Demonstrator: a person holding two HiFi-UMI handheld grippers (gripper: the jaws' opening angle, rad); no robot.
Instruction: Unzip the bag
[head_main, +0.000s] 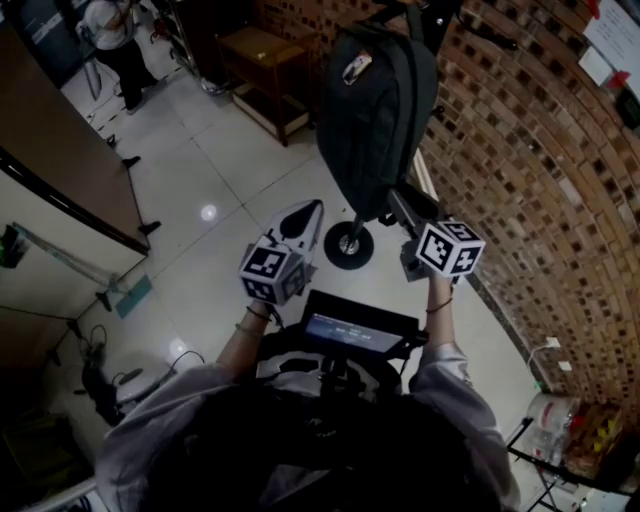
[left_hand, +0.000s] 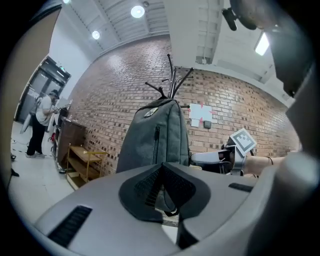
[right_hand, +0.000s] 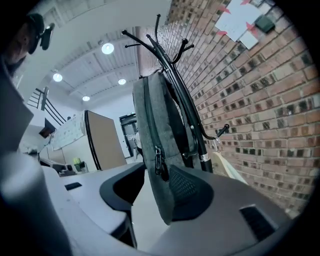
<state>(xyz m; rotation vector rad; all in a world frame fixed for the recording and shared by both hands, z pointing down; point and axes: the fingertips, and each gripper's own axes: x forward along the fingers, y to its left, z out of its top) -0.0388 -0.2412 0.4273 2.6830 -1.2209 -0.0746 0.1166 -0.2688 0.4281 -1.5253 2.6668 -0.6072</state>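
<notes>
A dark grey backpack (head_main: 375, 100) hangs from a black coat stand (head_main: 349, 245) by the brick wall. In the right gripper view the backpack (right_hand: 150, 125) is seen edge-on, with a zip puller (right_hand: 158, 167) on its side seam. My right gripper (right_hand: 157, 182) is open, with the bag's lower edge and that puller between the jaws; the left pad stands clear of the fabric. In the head view the right gripper (head_main: 405, 208) reaches under the bag. My left gripper (left_hand: 161, 167) is shut with nothing in it, short of the backpack (left_hand: 155, 140); it shows as the left gripper (head_main: 303, 220) in the head view.
A brick wall (head_main: 540, 180) runs along the right. A low wooden shelf (head_main: 265, 70) stands behind the coat stand. A person (head_main: 115, 40) stands far off at the back left. White tiled floor (head_main: 200, 180) lies to the left.
</notes>
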